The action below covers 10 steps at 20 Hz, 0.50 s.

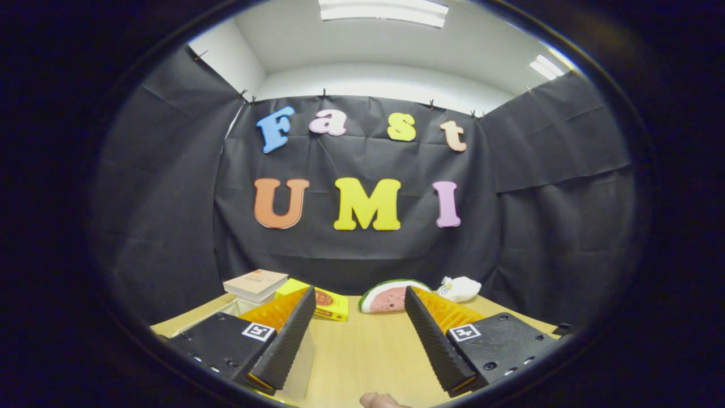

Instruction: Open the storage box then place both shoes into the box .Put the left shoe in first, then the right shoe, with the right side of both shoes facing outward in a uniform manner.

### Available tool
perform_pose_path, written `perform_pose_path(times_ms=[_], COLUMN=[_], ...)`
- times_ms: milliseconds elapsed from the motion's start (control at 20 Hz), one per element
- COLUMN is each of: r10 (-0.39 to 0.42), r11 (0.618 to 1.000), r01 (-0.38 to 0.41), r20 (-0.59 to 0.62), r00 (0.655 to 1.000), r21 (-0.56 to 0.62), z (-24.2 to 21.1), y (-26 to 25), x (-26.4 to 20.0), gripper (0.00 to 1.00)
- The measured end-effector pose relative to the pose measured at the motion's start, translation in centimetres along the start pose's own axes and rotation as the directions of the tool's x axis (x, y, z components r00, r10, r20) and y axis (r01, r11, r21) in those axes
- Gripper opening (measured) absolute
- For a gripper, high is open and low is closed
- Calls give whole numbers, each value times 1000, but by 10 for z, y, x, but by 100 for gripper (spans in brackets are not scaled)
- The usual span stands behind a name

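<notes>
Camera, one unit, fisheye: I have it riding on the gripper (359, 309), looking forward along the two fingers (286, 340), which frame the lower part of my view with a wide gap between them. Height: low, just above the wooden table (362, 351). Facing: level, toward the booth's back cloth wall (362, 249), with ceiling lights (382, 11) caught above. Nearness: tabletop close under me; book (256, 284), yellow box (328, 303), watermelon toy (388, 297) lie beyond the fingertips.
</notes>
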<state>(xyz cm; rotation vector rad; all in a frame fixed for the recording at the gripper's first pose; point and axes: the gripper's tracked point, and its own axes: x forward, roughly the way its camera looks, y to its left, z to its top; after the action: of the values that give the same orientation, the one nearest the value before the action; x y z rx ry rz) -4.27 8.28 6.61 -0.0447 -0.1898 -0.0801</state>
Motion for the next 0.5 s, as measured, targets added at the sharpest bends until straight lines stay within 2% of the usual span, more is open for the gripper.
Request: perform_pose_path(times_ms=[200,350,500], r10=[-66,-64,-81], r11=[998,997,996], r01=[66,62,80], r20=[68,43,20], r00=[996,997,997], r21=[-8,37,34], z=[15,7,1], y=[-56,-79,-95], x=[-12,-21,-21], gripper=[95,95,95])
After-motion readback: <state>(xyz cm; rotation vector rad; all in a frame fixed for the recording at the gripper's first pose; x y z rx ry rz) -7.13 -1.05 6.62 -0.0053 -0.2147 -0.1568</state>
